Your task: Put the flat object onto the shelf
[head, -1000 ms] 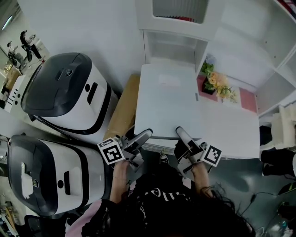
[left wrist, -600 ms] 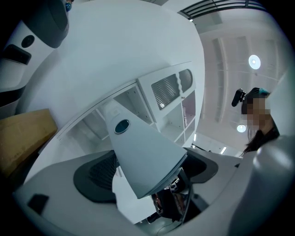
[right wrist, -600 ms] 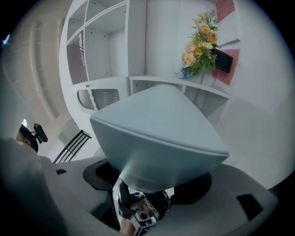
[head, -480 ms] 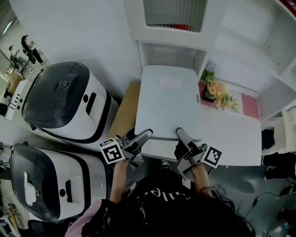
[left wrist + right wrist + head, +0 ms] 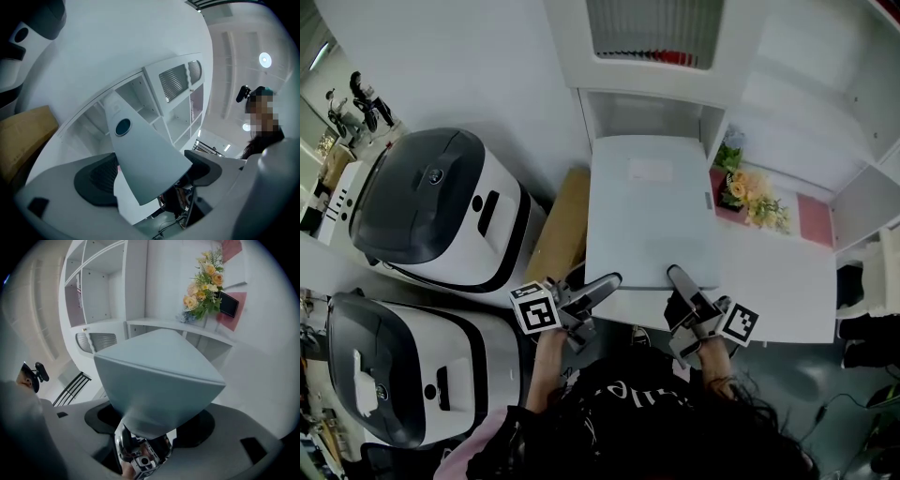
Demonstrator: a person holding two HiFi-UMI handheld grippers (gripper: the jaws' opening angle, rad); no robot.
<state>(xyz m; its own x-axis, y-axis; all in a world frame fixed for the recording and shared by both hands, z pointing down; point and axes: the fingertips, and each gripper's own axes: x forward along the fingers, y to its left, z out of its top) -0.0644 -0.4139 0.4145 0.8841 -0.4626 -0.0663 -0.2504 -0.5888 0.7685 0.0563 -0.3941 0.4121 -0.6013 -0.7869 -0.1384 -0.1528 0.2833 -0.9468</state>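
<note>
Left gripper (image 5: 606, 284) and right gripper (image 5: 679, 277) clamp the near edge of a pale board (image 5: 649, 206); its far edge reaches the shelf (image 5: 645, 111), with flowers (image 5: 751, 195) beside it.

We found the scene bright and evenly lit, with only faint shadows. Round ceiling lamps (image 5: 265, 59) glared in the left gripper view. Both gripper views bent strongly and darkened at their corners; the near flat panel (image 5: 159, 380) looked soft.

Head view steeply down from overhead; both gripper views close, facing forward; white shelf (image 5: 647, 77) in all.
</note>
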